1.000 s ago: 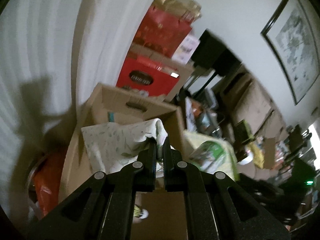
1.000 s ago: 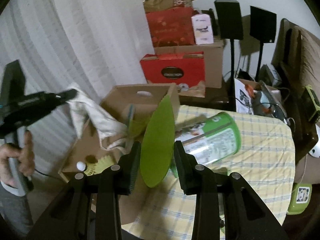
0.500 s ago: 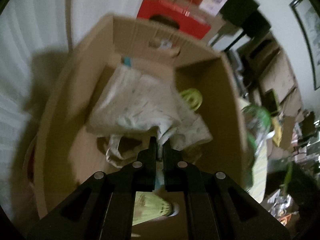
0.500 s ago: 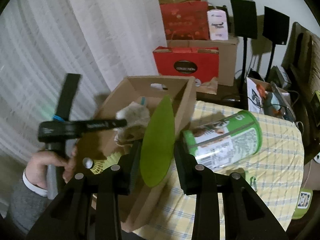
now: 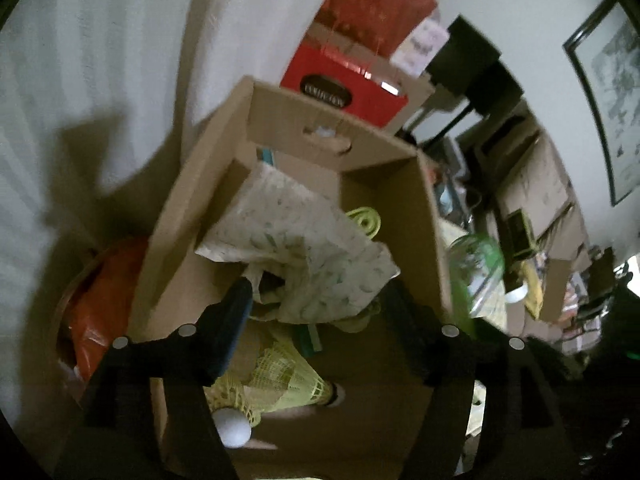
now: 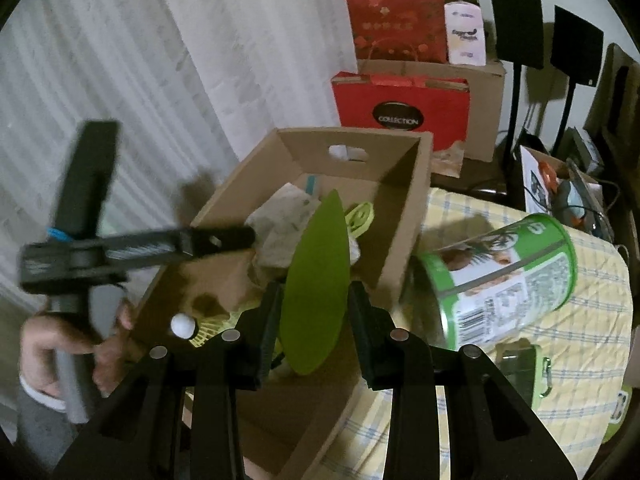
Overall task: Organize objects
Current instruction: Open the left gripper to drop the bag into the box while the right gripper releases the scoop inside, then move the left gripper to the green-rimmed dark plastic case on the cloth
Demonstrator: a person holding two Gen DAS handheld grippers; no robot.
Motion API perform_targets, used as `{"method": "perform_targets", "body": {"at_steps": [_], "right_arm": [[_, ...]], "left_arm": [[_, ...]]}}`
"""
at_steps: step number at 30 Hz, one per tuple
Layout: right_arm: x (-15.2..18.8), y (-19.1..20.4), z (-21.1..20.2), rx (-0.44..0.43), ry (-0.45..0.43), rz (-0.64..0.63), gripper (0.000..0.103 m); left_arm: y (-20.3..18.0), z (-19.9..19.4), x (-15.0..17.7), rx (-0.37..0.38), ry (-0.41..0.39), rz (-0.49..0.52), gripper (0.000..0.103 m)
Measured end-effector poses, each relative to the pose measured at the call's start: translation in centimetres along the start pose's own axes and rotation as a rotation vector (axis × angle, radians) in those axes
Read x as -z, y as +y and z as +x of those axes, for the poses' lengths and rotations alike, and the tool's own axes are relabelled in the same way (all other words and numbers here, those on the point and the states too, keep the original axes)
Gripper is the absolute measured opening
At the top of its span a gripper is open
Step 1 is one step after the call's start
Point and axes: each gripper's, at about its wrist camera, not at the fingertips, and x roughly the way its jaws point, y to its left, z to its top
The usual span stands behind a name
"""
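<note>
Cloth bag (image 5: 304,248) lies in the cardboard box (image 5: 434,232), so the left gripper (image 5: 320,300) has just been opening wide above it; right gripper (image 6: 314,312) pinches a green disc (image 6: 316,280) edge-on, probably boxing it next.

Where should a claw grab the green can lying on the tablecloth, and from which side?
Mid-body of the green can, probably from above, straddling the curved wall. It lies on its side on the checked tablecloth, one end towards the cardboard box.
</note>
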Motion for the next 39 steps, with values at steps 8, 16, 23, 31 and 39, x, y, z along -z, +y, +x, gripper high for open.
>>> {"method": "perform_targets", "body": {"at_steps": [8, 16, 23, 31, 39], "right_arm": [[0.9, 2.2, 2.7, -0.016, 0.036, -0.054, 0.034], [2.8, 3.3, 3.9, 0.026, 0.073, -0.110, 0.037], [3.3, 2.8, 2.4, 0.032, 0.053, -0.102, 0.040], [3.0, 1.8, -0.4, 0.056, -0.005, -0.078, 0.046], [3.0, 0.2, -2.5, 0.112, -0.046, -0.055, 0.048]], "left_arm": [[-0.2, -2.3, 0.0, 0.031, -0.054, 0.003, 0.080], [-1.1, -3.0, 1.5, 0.027, -0.082, 0.029, 0.086], [-1.7, -3.5, 2.2, 0.017, -0.100, 0.057, 0.090], [-2.1, -4.5, 2.7, -0.036, -0.137, 0.084, 0.096], [-2.7, -5.1, 3.1, -0.064, -0.152, 0.118, 0.097]]}}
